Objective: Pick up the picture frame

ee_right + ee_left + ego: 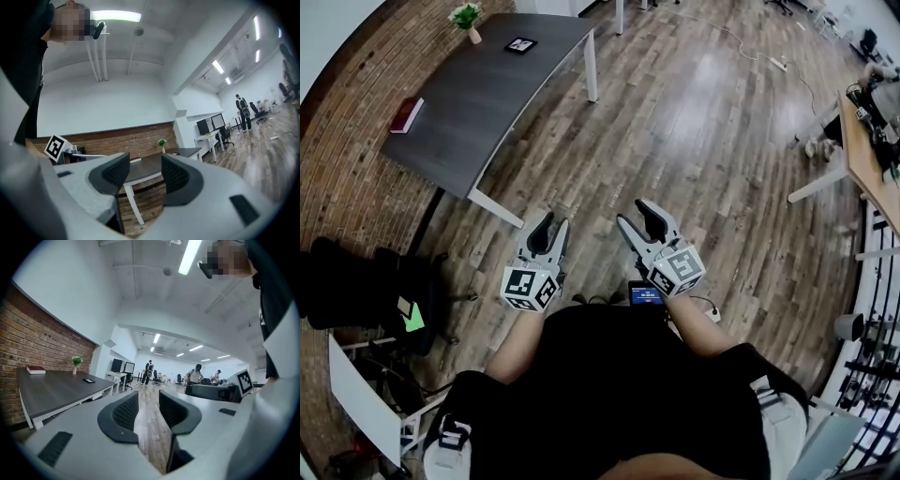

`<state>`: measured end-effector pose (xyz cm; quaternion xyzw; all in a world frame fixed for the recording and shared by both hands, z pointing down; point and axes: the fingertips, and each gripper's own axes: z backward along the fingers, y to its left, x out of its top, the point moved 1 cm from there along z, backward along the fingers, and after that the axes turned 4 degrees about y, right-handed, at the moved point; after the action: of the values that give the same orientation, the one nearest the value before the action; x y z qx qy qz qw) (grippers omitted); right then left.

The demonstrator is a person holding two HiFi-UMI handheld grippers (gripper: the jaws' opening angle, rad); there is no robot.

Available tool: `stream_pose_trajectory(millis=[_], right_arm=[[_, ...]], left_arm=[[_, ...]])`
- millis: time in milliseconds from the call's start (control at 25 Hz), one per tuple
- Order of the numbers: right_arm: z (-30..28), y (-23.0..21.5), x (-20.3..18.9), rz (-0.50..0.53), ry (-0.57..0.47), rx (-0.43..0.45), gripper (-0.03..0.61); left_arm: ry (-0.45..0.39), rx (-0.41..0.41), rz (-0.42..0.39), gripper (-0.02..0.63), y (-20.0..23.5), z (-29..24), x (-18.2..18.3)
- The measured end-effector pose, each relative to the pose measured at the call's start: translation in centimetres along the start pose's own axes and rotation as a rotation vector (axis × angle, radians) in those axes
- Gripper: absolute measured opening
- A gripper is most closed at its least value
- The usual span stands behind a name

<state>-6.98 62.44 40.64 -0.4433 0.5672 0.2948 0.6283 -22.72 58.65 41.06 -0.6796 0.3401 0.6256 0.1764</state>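
The picture frame (521,44) is a small dark frame lying flat near the far end of the dark grey table (487,103). In the left gripper view the frame (88,380) shows as a thin dark slab on the tabletop. My left gripper (555,223) and right gripper (634,213) are held side by side over the wooden floor, well short of the table. Both are open and empty. The left gripper (148,399) looks down the room, while the right gripper (145,164) faces the table and the brick wall.
A potted plant (467,17) stands at the table's far end and a red book (406,114) lies at its left corner. A black office chair (356,291) sits left of me and a wooden desk (867,159) is at the right. People (149,371) stand far off.
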Motion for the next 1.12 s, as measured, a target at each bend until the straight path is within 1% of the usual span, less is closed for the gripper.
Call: stream_pose_trajectory(millis=[240, 400, 560, 720, 840, 1000, 1120], right_arm=[[0.7, -1.6, -1.1, -0.034, 0.018, 0.015, 0.215], [-1.0, -2.8, -1.5, -0.055, 0.024, 0.021, 0.215], [-3.7, -5.6, -1.5, -0.081, 0.016, 0.013, 0.215], [-7.7, -9.2, -0.7, -0.085, 0.012, -0.005, 0.215], [-11.4, -12.0, 0.9, -0.064, 0.016, -0.001, 0.215], [-16.3, -16.5, 2.9, -0.066, 0.002, -0.019, 0.215], [-20.6, -19.0, 3.9, -0.072, -0.002, -0.021, 0.215]], left_arm=[[0.008, 0.017, -0.011, 0.127, -0.8, -1.1, -0.5], [0.019, 0.033, 0.019, 0.127, 0.8, -2.5, -1.1], [0.016, 0.046, 0.042, 0.127, 2.9, -5.3, -1.4], [0.018, 0.042, 0.077, 0.129, 5.6, -9.8, -1.4], [0.011, 0.036, 0.091, 0.127, 8.1, -14.1, 0.0], [0.018, 0.004, 0.058, 0.128, 11.1, -20.5, 2.6], [0.004, -0.01, 0.038, 0.127, 14.2, -24.6, 4.7]])
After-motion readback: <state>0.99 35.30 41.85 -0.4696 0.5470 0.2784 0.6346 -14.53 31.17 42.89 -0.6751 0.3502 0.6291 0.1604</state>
